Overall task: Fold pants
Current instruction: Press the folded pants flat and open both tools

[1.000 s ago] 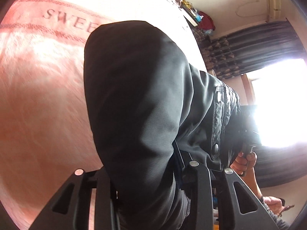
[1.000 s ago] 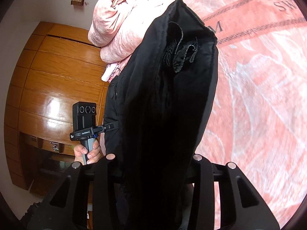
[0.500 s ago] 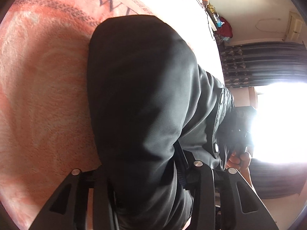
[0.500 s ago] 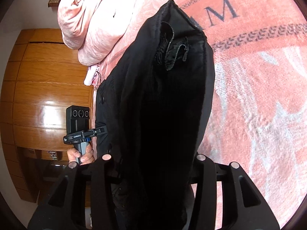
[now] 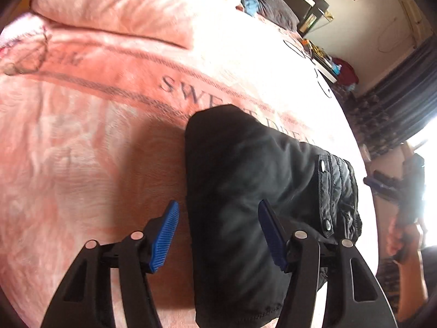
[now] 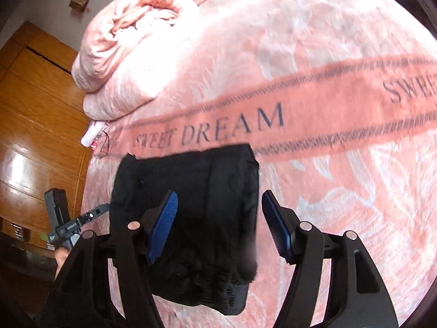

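Observation:
The black pants (image 5: 245,191) lie folded into a compact bundle on the pink bedspread (image 5: 82,150). Their snap buttons and quilted waistband show at the right edge in the left wrist view. My left gripper (image 5: 218,218) hovers over the bundle's near left part with its jaws opening; the blue pads (image 5: 166,232) stand clear of the cloth. In the right wrist view the same pants (image 6: 204,191) lie flat below the printed lettering. My right gripper (image 6: 218,207) is above their right part, jaws opening, pads apart from the fabric.
A rolled pink duvet (image 6: 131,46) lies at the head of the bed. Wooden wardrobe doors (image 6: 32,114) stand beside the bed. Clothes hangers (image 5: 322,82) rest far across the bedspread, and dark curtains (image 5: 396,95) hang by a bright window. A hand (image 5: 401,240) holds the other gripper.
Both grippers let go of the pants, which were held up and now lie folded on the bed. The jaws spread and both grippers drew back from the cloth.

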`<state>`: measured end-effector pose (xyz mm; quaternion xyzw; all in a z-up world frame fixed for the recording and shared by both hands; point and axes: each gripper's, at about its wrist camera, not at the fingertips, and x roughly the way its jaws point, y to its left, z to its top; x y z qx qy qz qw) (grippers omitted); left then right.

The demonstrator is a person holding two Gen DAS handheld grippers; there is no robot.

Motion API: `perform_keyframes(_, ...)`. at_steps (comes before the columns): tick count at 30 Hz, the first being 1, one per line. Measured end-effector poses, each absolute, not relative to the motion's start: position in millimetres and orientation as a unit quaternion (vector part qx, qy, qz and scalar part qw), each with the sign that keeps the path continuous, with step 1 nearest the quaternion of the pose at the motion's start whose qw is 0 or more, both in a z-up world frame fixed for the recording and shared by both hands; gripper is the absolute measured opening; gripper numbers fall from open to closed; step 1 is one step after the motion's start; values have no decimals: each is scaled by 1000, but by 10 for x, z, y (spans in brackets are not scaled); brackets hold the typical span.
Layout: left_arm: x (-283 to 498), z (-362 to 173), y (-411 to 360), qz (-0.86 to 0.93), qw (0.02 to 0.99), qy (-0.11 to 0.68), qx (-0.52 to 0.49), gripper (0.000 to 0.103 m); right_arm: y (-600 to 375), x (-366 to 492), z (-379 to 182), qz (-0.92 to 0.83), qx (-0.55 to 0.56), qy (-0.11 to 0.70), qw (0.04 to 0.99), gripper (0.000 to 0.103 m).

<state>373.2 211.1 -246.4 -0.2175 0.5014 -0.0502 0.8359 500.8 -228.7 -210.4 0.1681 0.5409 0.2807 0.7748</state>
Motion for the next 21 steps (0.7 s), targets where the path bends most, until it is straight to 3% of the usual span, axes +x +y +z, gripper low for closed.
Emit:
perform_keyframes(6, 3810, -2658, 1902, 0, 830, 533, -164, 63, -1725, 5422, -2451, 271, 165, 576, 753, 65)
perform_keyframes(9, 3855, -2756, 1936, 2, 823, 537, -183, 70, -1726, 5486, -2766, 244, 159, 600, 745, 55)
perform_keyframes(13, 3716, -2620, 1957, -2, 834, 518, -193, 68, -1825, 5250, -2526, 262, 165, 572, 759, 58)
perform_keyframes(17, 3360, -2426, 1961, 5, 857, 476, -197, 76, -1995, 4652, -2171, 294, 161, 529, 780, 61)
perform_keyframes(21, 3209, -2602, 1810, 13, 846, 506, -170, 77, -2022, 4241, -2345, 289, 150, 545, 772, 63)
